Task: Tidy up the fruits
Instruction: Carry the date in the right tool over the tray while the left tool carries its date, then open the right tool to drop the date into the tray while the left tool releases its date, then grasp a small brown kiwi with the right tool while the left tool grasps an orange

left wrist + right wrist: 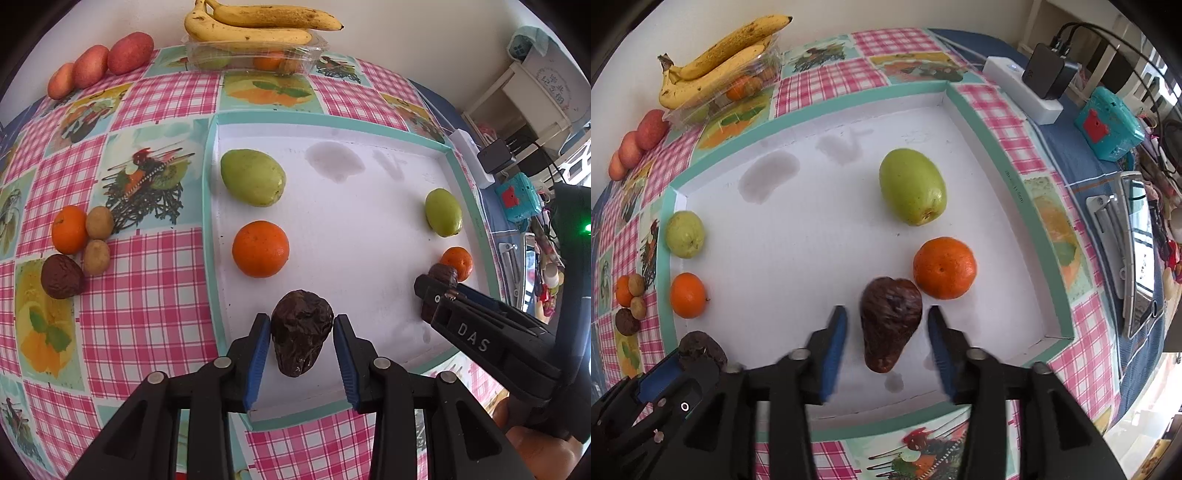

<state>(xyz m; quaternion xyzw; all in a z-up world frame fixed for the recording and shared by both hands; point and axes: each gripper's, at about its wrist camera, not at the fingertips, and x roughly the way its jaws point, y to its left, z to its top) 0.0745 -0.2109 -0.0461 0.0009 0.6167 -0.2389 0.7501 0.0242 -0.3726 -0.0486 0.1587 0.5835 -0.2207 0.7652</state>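
A white tray with a teal rim (332, 123) (849, 98) lies on the checked tablecloth. My left gripper (302, 319) (683, 363) is over its near left part, pads touching both sides of a wrinkled dark passion fruit (301, 332) (701, 350). My right gripper (886, 310) (430, 291) stands open around a second dark passion fruit (890, 325) (443, 275), with gaps on both sides. Beyond the left gripper lie an orange (260, 249) and a green fruit (253, 177). Beyond the right one lie another orange (944, 267) and another green fruit (912, 186).
Left of the tray on the cloth sit an orange (68, 229), two small brown fruits (99, 221) and a third passion fruit (61, 277). Bananas (258, 26) rest on a clear plastic box (255, 55) at the back beside red fruits (103, 62). A power strip (1021, 88) lies to the right.
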